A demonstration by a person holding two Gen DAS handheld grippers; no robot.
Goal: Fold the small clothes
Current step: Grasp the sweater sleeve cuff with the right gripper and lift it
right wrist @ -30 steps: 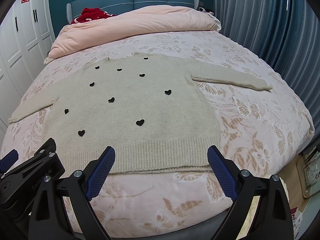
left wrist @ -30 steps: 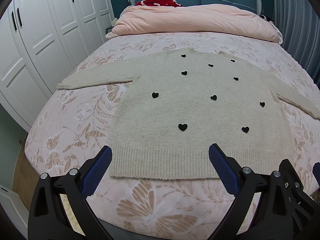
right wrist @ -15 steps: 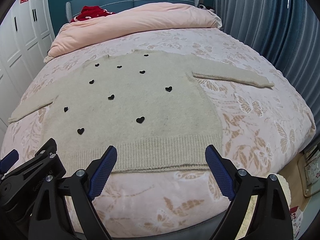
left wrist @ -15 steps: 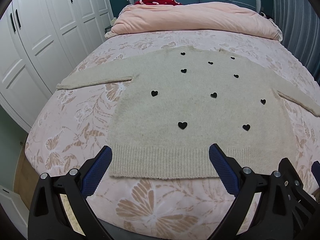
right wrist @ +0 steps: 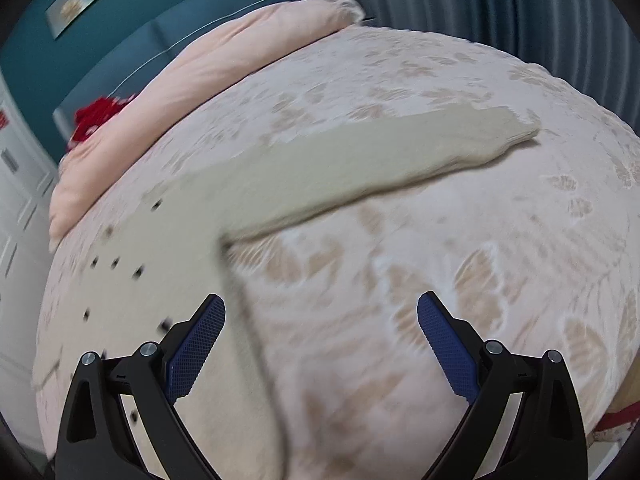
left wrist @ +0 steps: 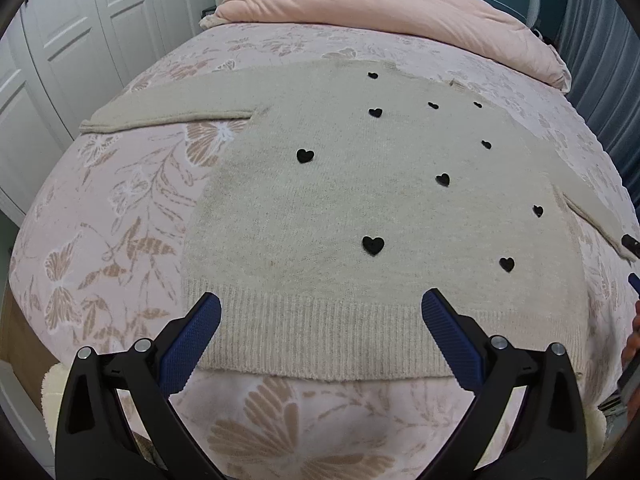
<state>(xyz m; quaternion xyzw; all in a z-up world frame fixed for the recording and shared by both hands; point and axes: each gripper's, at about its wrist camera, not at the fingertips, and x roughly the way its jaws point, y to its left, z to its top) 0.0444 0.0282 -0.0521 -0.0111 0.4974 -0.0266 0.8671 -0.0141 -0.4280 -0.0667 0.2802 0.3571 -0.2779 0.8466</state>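
Note:
A beige knit sweater (left wrist: 360, 200) with small black hearts lies flat, front up, on the bed, both sleeves spread out. My left gripper (left wrist: 320, 316) is open and empty, hovering over the ribbed hem near the sweater's lower left. In the right wrist view the sweater's right sleeve (right wrist: 380, 160) stretches to the upper right, its cuff (right wrist: 516, 132) resting on the bedspread. My right gripper (right wrist: 320, 320) is open and empty, above the bedspread just right of the sweater's side edge, below the armpit. This view is motion-blurred.
The bed has a pink floral bedspread (left wrist: 120, 220), a folded pink duvet (left wrist: 380, 12) at the head with a red garment (right wrist: 96, 120) behind it. White wardrobe doors (left wrist: 60, 40) stand left; grey-blue curtains (right wrist: 500, 0) hang right. The bed's foot edge is just below both grippers.
My left gripper moved forward, closer over the hem. My right gripper swung right and forward, tilting, from the hem toward the sweater's right side and sleeve. Both stay open.

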